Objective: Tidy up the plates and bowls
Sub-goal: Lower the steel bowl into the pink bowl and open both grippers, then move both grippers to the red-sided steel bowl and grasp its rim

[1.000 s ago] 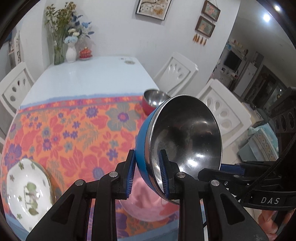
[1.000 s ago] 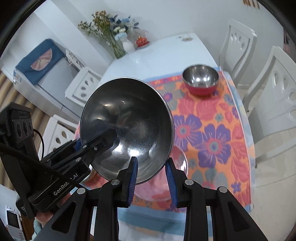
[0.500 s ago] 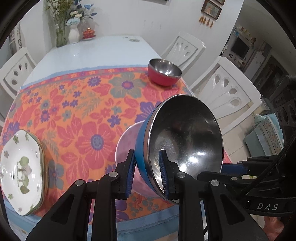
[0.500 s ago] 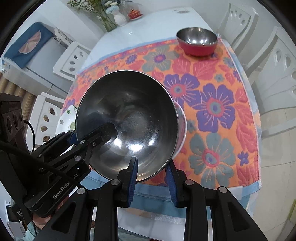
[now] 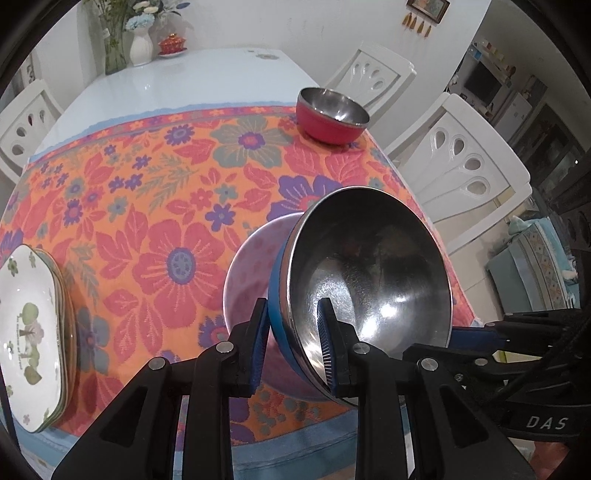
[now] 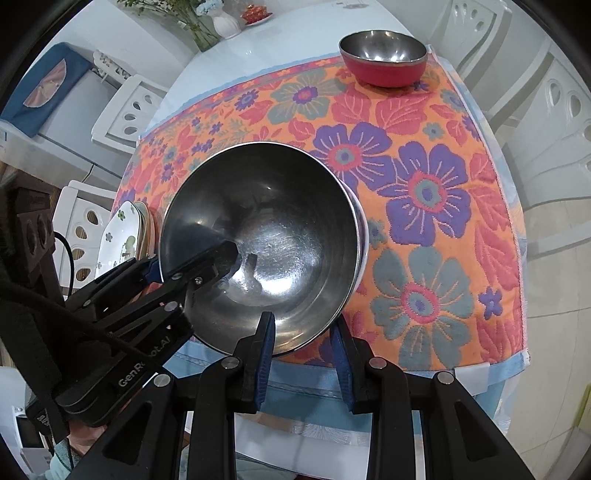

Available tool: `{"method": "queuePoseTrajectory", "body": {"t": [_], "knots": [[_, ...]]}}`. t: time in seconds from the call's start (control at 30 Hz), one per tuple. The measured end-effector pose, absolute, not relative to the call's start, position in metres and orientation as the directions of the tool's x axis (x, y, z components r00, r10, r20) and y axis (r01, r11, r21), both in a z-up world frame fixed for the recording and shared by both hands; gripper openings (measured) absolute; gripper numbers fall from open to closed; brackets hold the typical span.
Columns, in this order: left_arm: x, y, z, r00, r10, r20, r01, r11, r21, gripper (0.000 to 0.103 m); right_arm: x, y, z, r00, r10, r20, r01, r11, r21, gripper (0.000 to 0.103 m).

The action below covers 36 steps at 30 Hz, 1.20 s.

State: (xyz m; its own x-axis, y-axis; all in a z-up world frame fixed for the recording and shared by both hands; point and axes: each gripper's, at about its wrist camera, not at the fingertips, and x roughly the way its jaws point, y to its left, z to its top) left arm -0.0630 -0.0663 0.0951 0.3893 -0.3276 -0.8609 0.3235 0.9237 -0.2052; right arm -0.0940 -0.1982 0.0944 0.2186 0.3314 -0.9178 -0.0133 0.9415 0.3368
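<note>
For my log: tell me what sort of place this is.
Most likely a home dining room: a dining table with a flowered tablecloth, white chairs around it, a vase of flowers, and framed pictures on the wall.

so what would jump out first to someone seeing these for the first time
The big steel bowl with a blue outside, tilted and clamped at its rim by the left gripper, fills the near foreground over a pink bowl. Under it spreads the loud orange floral tablecloth. A red bowl stands at the cloth's far right corner, and a stack of white plates at its near left edge.
</note>
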Motion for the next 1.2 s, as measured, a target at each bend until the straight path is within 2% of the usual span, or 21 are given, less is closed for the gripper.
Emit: {"method": "queuePoseTrajectory", "body": {"t": [0.23,0.37,0.53,0.83,1.2], "knots": [[-0.058,-0.067,0.091,0.383,-0.305,-0.872,0.321,0.929,-0.184,0.026,-0.092,-0.196,0.094,0.214,0.331,-0.919,-0.027,0.943,0.333,0.031],[-0.053,-0.065,0.093,0.423,-0.243,-0.873,0.314,0.943,-0.111,0.036,-0.090,-0.197,0.094,0.206,0.342,-0.917,-0.036,0.939,0.342,0.031],[-0.046,-0.047,0.101,0.448,-0.239,-0.861,0.282,0.952,-0.118,0.044,-0.088,-0.198,0.095,0.198,0.360,-0.912,-0.043,0.932,0.359,0.031],[-0.037,-0.030,0.089,0.403,-0.273,-0.873,0.221,0.955,-0.197,0.044,-0.084,-0.199,0.099,0.203,0.376,-0.904,-0.048,0.926,0.374,0.031],[-0.029,-0.034,0.097,0.405,-0.281,-0.870,0.242,0.951,-0.195,0.044,-0.078,-0.196,0.116,0.261,0.409,-0.875,-0.090,0.912,0.400,0.031]]}}
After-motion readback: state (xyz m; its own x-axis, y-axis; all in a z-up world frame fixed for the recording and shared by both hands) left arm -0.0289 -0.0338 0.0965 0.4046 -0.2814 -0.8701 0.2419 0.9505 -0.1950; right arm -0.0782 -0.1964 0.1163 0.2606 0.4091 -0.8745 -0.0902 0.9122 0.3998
